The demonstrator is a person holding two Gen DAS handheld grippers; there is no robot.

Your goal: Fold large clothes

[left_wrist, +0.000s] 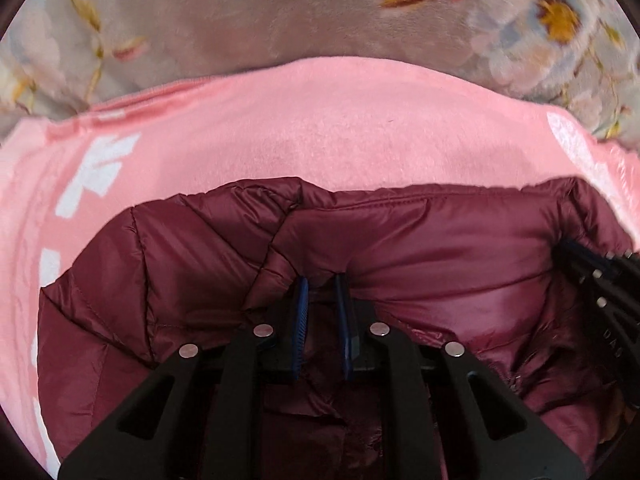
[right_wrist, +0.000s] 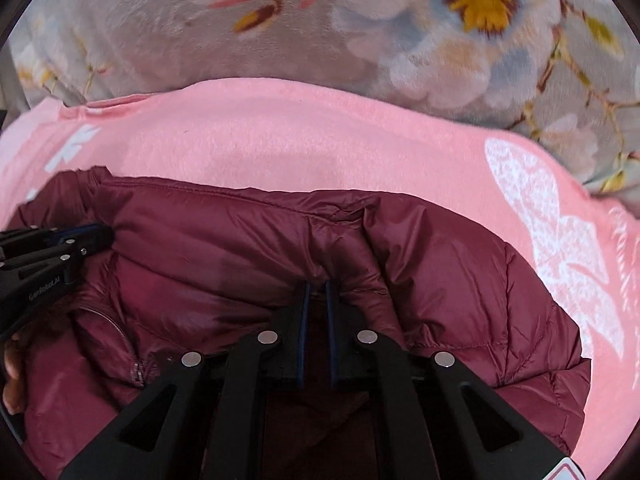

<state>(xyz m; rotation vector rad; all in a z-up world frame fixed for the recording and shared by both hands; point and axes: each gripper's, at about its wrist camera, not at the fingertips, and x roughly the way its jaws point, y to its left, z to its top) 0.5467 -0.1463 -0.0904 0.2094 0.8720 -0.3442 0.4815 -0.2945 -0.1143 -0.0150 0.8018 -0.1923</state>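
The maroon puffer jacket (left_wrist: 420, 240) fills the lower half of both frames, lying on a pink blanket (left_wrist: 320, 120) with white prints over a floral bedspread (left_wrist: 200, 12) along the top. At lower centre, the left tool (left_wrist: 322, 280) is clenched on a fold of the jacket. The right tool (right_wrist: 317, 284) appears likewise clamped on the fabric, though the folds partly hide its tips.

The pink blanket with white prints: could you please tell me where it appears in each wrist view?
Left wrist view: the pink blanket spans the middle band, above the maroon puffer jacket and below the floral cover.
Right wrist view: the same band across the middle, running down the right edge.
Shared landmark: the jacket's stitched top hem, lying on the blanket.
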